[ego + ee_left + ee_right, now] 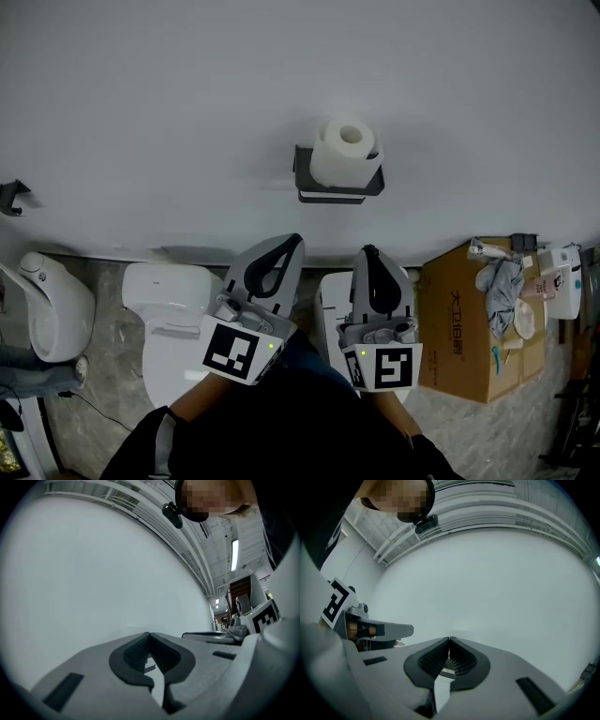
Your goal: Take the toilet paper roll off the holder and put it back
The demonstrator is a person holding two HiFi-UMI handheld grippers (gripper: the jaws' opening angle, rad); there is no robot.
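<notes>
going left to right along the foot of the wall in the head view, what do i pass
white rounded fixture → toilet → left gripper → right gripper → cardboard box

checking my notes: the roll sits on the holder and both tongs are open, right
Not open: the left tongs and right tongs are shut and empty, as each gripper view shows. The roll does sit on the holder.

Toilet paper roll [345,150] sits in holder [333,197] on wall [169,103]; box [457,328] lower right
</notes>
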